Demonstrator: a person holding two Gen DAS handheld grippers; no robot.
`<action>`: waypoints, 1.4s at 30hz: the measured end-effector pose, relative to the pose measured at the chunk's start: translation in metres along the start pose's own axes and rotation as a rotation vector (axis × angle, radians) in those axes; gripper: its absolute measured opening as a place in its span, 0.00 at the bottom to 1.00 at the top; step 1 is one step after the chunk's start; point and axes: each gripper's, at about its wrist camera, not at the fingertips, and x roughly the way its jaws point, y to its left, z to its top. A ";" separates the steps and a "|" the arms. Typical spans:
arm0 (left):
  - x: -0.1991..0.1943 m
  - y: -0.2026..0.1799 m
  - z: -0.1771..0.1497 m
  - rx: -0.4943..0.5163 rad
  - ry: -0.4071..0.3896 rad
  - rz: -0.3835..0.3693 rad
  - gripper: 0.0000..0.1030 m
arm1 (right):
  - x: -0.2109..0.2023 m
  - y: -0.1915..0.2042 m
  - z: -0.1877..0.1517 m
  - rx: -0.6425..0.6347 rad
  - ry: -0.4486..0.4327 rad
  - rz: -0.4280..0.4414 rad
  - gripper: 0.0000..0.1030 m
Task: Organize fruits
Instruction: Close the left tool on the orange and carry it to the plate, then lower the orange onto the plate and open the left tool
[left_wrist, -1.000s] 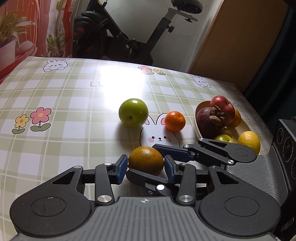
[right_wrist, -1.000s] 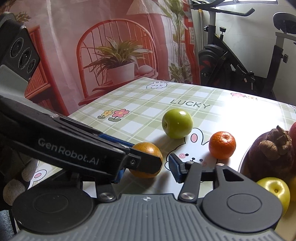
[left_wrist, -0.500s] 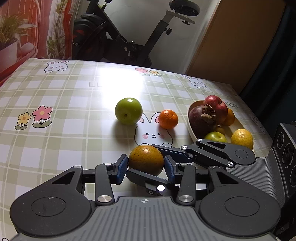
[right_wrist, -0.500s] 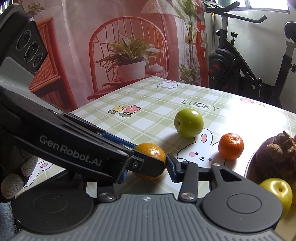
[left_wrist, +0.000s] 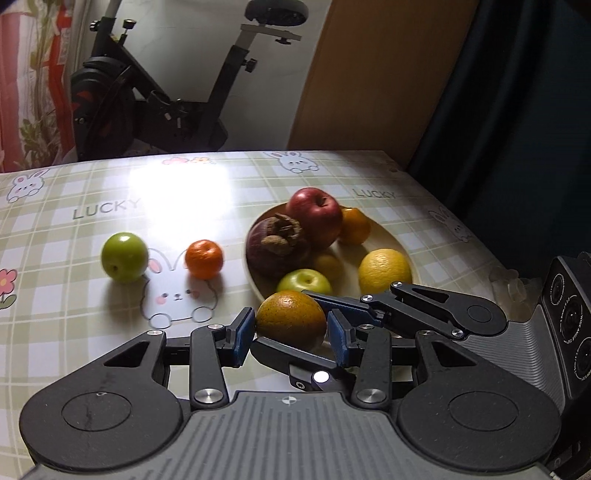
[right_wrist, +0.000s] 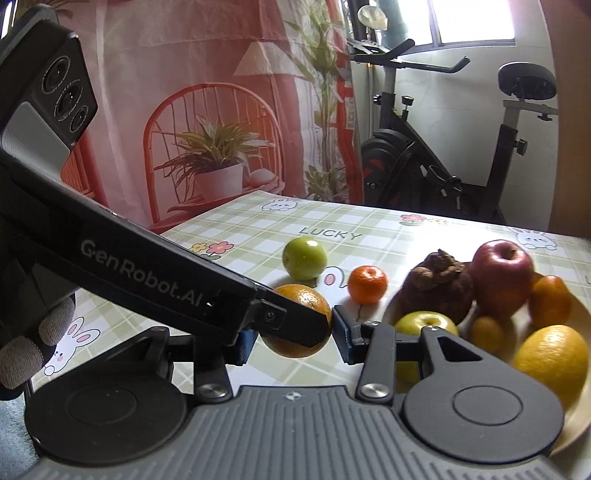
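Here, in the left wrist view, the left gripper (left_wrist: 291, 331) pinches a brownish orange (left_wrist: 291, 319) between its two blue pads (left_wrist: 243, 334), one on each side of the fruit. The right gripper (left_wrist: 334, 314) reaches in from the right, one finger passing under the orange and the other behind it. Just beyond the fingertips lies a shallow plate (left_wrist: 384, 236) holding a red apple (left_wrist: 314, 218), a dark mangosteen (left_wrist: 277, 243), a small green apple (left_wrist: 303, 281), a lemon (left_wrist: 385, 270) and more orange fruit. Ahead and to the left of the fingers, a green apple (left_wrist: 123, 256) and a mandarin (left_wrist: 204, 258) sit apart on the checked tablecloth (left_wrist: 74, 295).

Seen from the right wrist, the right gripper (right_wrist: 291, 338) has just been closing, and its pads stand against the same orange (right_wrist: 301, 321); the right pad (right_wrist: 341, 338) touches the skin, while the left is partly hidden by the left gripper's finger (right_wrist: 291, 325) crossing in front. A gloved hand (right_wrist: 26, 343) holds that left tool. The plate (right_wrist: 576, 317) lies to the right of the fingers, the green apple (right_wrist: 304, 257) and mandarin (right_wrist: 367, 284) ahead of them.
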 end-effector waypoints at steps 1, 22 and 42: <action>0.003 -0.006 0.001 0.012 0.002 -0.007 0.44 | -0.007 -0.004 0.000 0.006 -0.005 -0.012 0.44; 0.050 -0.043 0.008 0.043 0.048 -0.038 0.49 | -0.043 -0.060 -0.025 0.103 -0.024 -0.176 0.45; -0.015 -0.027 0.020 -0.007 -0.118 0.066 0.76 | -0.055 -0.051 -0.009 0.118 -0.022 -0.193 0.64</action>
